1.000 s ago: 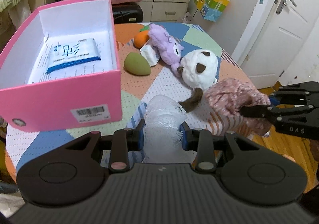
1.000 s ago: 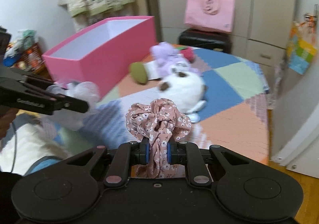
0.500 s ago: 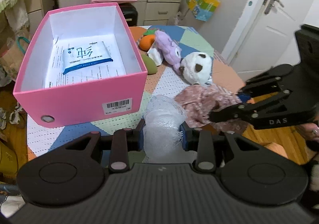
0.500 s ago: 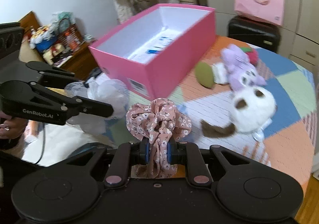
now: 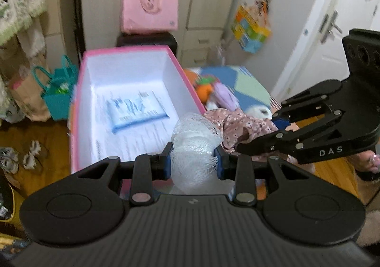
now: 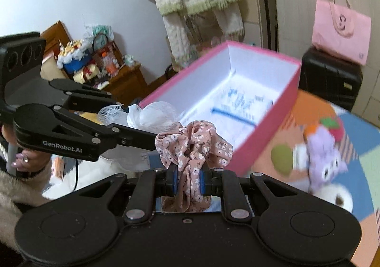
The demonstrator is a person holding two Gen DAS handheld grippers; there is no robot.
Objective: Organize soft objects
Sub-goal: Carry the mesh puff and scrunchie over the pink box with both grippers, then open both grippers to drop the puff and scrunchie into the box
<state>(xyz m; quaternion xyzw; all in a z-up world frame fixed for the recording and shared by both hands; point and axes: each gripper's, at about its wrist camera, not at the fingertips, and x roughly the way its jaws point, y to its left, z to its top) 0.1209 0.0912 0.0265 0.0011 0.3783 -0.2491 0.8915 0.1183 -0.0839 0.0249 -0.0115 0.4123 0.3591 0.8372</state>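
My left gripper (image 5: 192, 164) is shut on a white mesh bath puff (image 5: 196, 141), held in the air over the near end of the open pink box (image 5: 78, 91). My right gripper (image 6: 188, 180) is shut on a pink floral scrunchie (image 6: 193, 143), also lifted, close beside the puff (image 6: 152, 119) at the box's near corner (image 6: 261, 145). Inside the box lies a white and blue wipes packet (image 5: 137, 110) on printed paper. Each gripper shows in the other's view: the right gripper (image 5: 239, 147) and the left gripper (image 6: 136, 122).
On the patchwork table (image 6: 332, 214) lie a purple plush (image 6: 325, 155), a white panda plush (image 6: 337, 195), a green egg-shaped sponge (image 6: 282, 157) and an orange carrot toy (image 5: 204, 88). A black suitcase (image 6: 330, 79) with a pink bag (image 6: 339, 34) stands behind. A hand (image 6: 23, 160) holds the left gripper.
Both grippers have risen and swung toward the pink box with their loads. The puff and scrunchie now hang by the box's near end instead of low over the table.
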